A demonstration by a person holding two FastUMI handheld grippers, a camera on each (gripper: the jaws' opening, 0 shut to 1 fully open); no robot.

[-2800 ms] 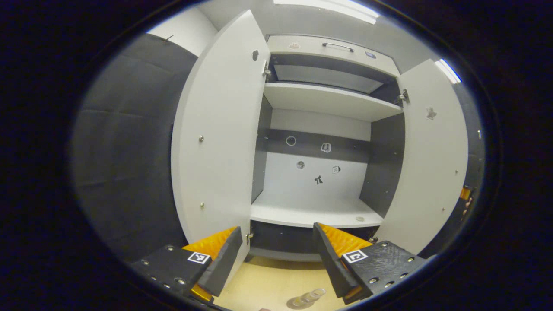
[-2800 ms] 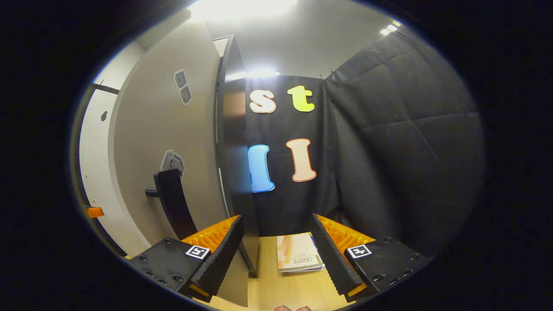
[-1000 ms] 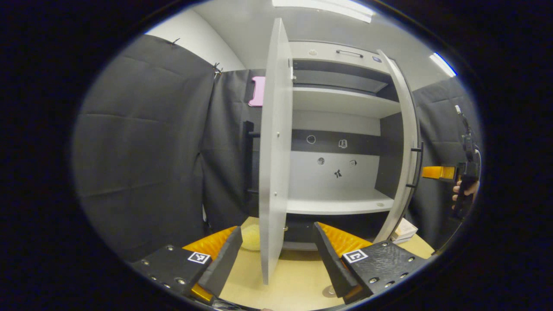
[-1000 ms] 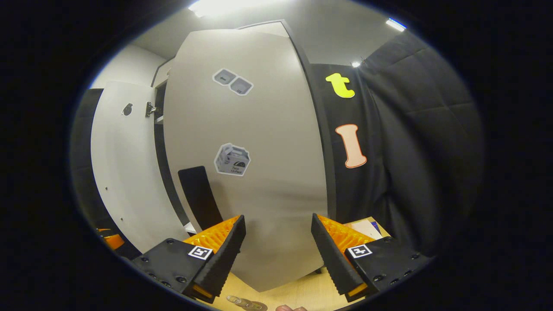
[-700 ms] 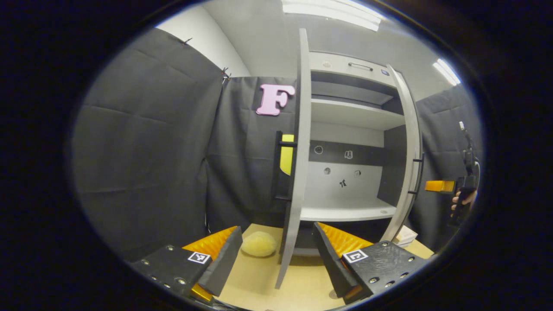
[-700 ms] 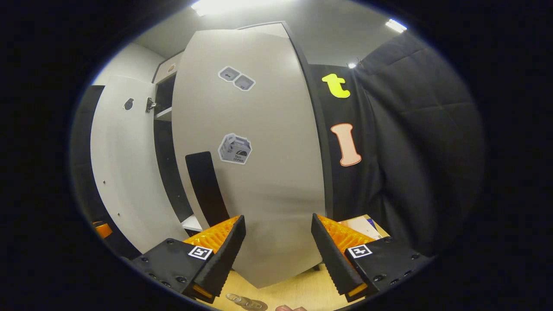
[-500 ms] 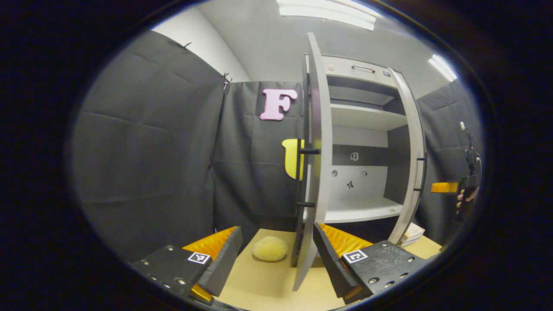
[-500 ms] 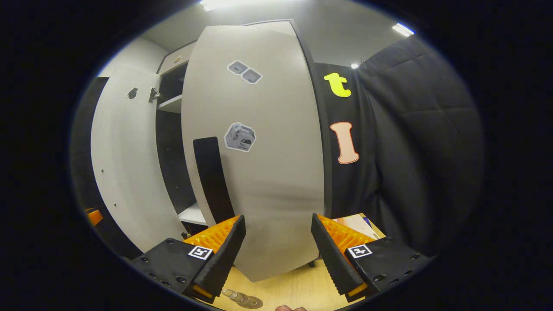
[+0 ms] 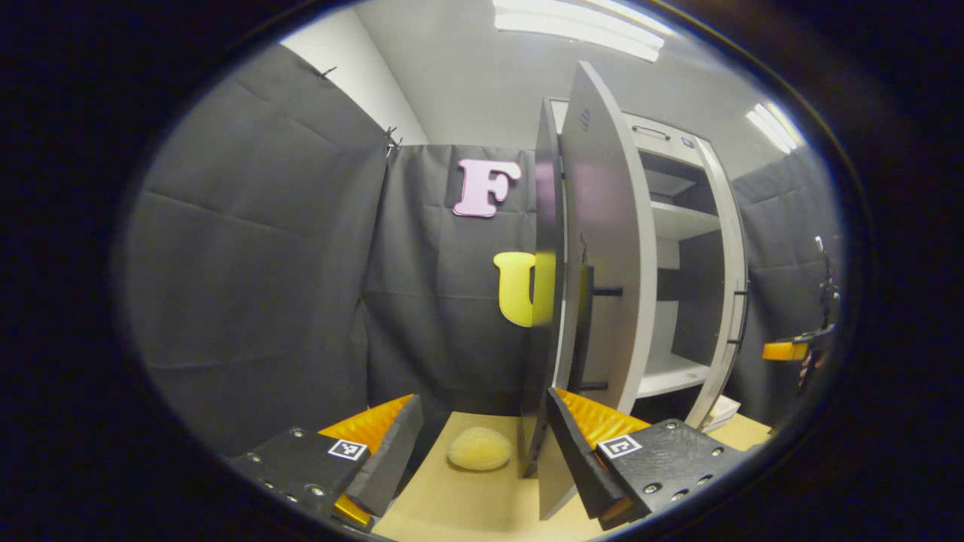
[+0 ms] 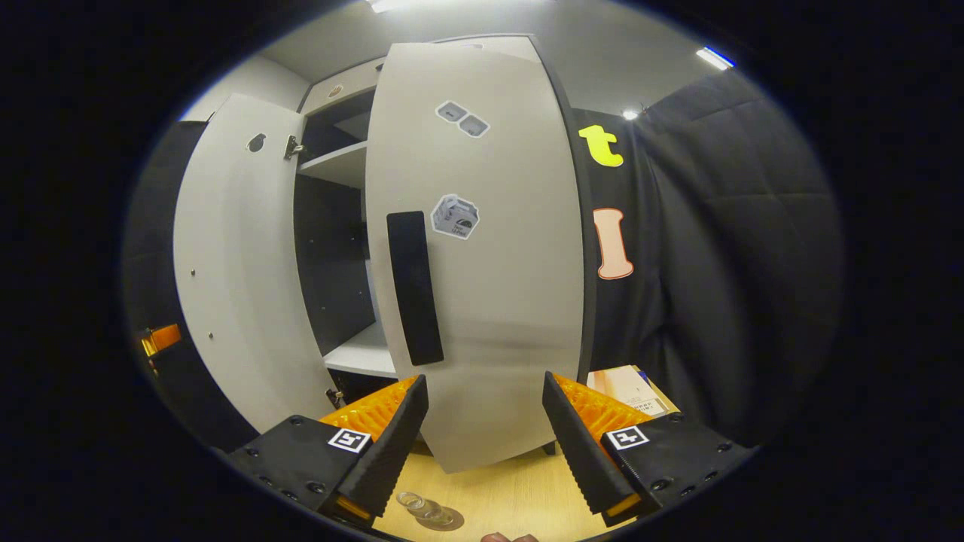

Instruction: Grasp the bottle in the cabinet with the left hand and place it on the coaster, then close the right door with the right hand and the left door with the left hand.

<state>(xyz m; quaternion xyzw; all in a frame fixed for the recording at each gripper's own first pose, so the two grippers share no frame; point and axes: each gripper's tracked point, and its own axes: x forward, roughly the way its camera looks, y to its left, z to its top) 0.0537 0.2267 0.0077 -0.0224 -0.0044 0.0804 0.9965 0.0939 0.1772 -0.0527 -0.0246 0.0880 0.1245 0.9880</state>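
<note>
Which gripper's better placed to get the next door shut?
Right. The right gripper is open and faces the right door squarely, close in front of it and partly swung in. The left gripper sits at the left door's edge, and per task that door goes second.

black cloth walls [image 9: 248, 256], ceiling lights [image 9: 580, 26], wooden tabletop [image 9: 467, 504]

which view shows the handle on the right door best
The right gripper view: the right door faces the camera, so its dark vertical handle shows full length, front on. The left gripper view catches that door nearly edge on, so the handle is just a thin dark bar sticking out.
</note>
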